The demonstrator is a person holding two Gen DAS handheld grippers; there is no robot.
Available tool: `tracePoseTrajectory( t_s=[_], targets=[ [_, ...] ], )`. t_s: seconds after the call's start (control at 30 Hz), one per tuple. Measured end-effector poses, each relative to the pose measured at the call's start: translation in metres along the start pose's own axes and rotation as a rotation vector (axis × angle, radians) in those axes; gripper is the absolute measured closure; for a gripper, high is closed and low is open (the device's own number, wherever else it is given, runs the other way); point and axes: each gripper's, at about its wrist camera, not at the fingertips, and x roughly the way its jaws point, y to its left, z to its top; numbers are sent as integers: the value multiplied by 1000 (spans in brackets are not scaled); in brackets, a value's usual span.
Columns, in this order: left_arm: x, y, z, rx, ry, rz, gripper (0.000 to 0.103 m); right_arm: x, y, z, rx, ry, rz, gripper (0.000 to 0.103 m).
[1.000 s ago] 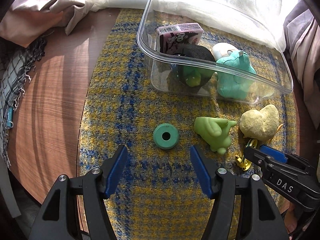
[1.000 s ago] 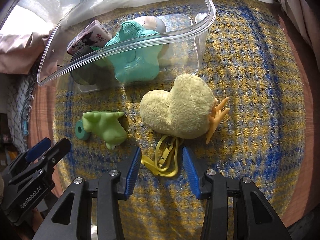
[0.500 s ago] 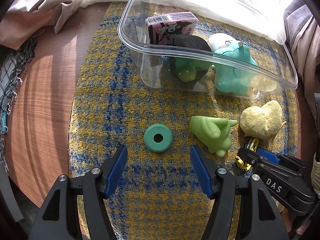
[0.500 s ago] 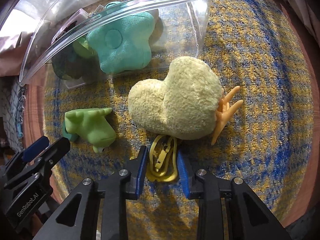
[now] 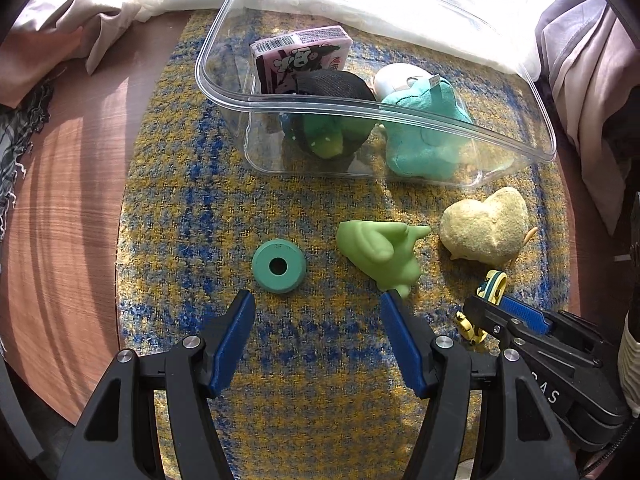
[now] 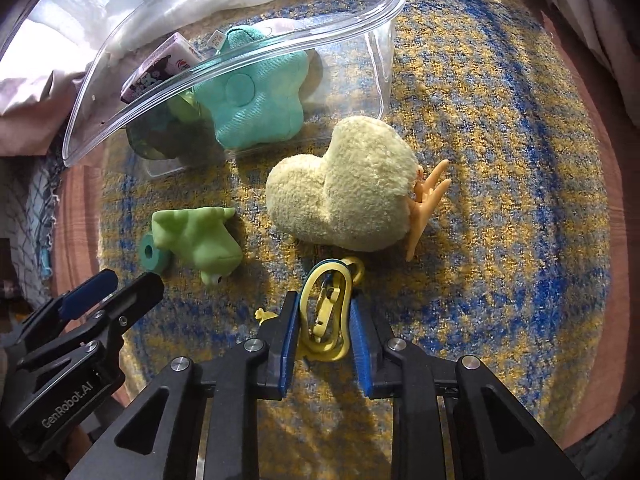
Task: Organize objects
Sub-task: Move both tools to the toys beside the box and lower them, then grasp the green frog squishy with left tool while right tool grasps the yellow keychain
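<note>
The right claw (image 6: 324, 326) pinches the light, springy yellow clip (image 6: 325, 312) across its loop, while the left claw (image 5: 316, 334) stands spread.

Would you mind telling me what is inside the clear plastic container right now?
Inside the clear container: a pink printed box, a dark round toy with a green part, a teal star plush and a white rounded object behind it, mostly hidden. Anything beneath them is covered.
</note>
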Motion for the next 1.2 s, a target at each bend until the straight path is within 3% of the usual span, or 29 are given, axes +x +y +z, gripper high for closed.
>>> tracePoseTrajectory(
  t_s=[0.33, 0.47, 0.8, 1.2],
  targets=[
    [1, -19, 11, 33, 13, -65, 40, -25, -13, -5, 98, -57, 30, 78],
    [7, -26, 20, 52, 23, -64, 40, -28, -46, -5, 148, -61, 43, 78],
    [33, -39, 35, 66, 69, -57, 40, -15, -58, -2, 236, -45, 19, 78],
    [59, -41, 47, 69, 106, -41, 43, -6, -57, 15, 245, -23, -15, 78]
  ],
)
